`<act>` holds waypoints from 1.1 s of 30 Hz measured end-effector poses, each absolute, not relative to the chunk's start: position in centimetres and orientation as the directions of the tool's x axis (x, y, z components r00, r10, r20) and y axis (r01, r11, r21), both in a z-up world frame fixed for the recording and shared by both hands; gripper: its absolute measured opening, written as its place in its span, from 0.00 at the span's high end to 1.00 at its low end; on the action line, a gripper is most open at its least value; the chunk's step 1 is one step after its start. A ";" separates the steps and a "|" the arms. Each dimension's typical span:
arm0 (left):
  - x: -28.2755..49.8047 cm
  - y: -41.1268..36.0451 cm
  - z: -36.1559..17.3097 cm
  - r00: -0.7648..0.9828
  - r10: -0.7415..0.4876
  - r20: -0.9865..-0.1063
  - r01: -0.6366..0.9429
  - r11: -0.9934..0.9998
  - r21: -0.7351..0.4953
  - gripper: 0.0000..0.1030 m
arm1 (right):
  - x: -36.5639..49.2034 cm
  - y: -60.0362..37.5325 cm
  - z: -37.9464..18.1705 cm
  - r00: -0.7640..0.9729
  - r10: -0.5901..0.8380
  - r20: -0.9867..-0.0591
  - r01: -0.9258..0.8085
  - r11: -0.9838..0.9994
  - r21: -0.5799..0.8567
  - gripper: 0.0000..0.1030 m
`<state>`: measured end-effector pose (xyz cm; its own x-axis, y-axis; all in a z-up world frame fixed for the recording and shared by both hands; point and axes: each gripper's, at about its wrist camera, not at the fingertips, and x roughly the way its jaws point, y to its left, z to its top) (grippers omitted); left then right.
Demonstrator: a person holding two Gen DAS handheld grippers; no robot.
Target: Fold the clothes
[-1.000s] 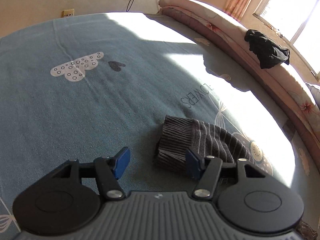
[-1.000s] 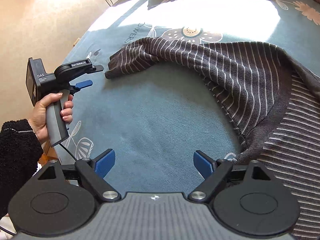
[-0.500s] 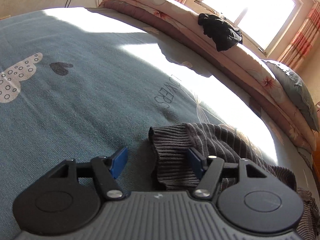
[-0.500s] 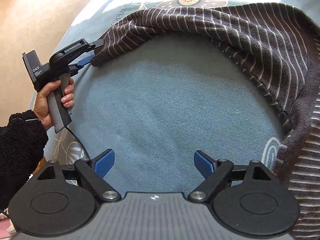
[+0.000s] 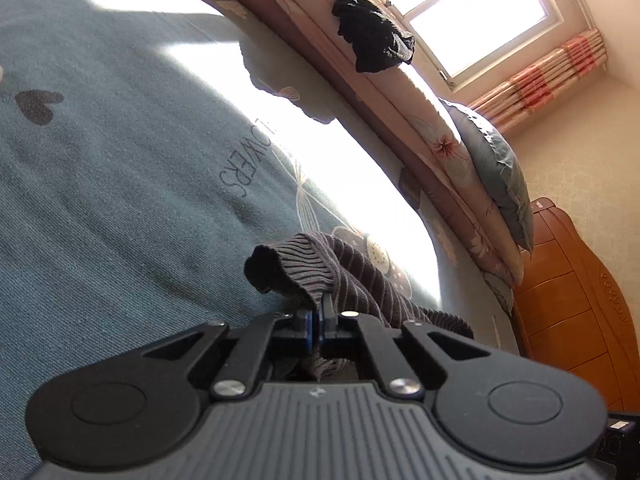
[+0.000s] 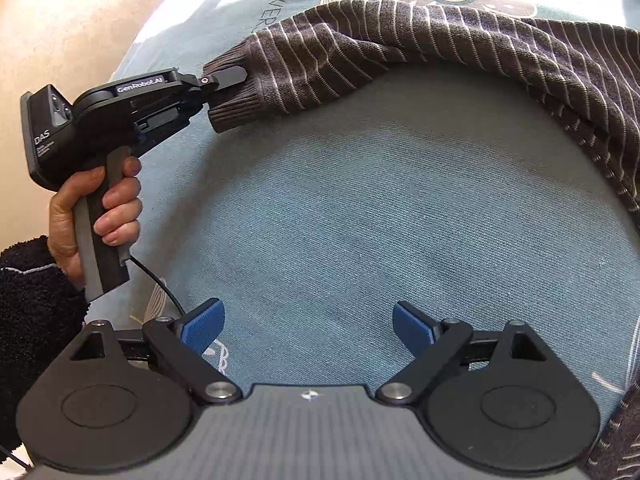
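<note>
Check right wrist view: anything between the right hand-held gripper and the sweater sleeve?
Nothing. Only bare blue bedsheet lies between the open right hand-held gripper and the striped sleeve, as the right wrist view shows.

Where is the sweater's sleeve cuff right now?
The sleeve cuff sits upper left in the right wrist view, clamped in the left tongs above the blue bedsheet; the left wrist view shows it bunched just beyond the shut tips.

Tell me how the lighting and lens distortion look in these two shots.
Left wrist view: sun through the window blows out a patch of the bedspread to white, and the black garment casts a hard shadow; the fisheye curves the bed edge. Right wrist view: even light on the striped sweater, glare only along the top, and edges bowed.
</note>
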<state>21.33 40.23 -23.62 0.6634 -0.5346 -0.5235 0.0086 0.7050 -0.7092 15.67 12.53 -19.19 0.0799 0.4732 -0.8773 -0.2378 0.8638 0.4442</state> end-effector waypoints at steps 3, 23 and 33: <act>20.9 40.2 -19.9 0.662 -0.562 -0.496 0.044 0.689 -0.723 1.00 | 16.0 12.4 -18.9 0.113 0.458 -0.882 -0.242 0.873 0.423 0.09; 30.5 43.2 -16.2 0.650 -0.430 -0.627 -0.116 0.759 -0.641 1.00 | 16.7 7.1 -19.7 0.155 0.494 -0.855 -0.144 0.868 0.475 0.09; 27.5 42.2 -22.3 0.604 -0.215 -0.768 -0.168 0.907 -0.386 0.74 | 17.0 4.1 -20.2 0.153 0.492 -0.857 -0.107 0.871 0.480 0.08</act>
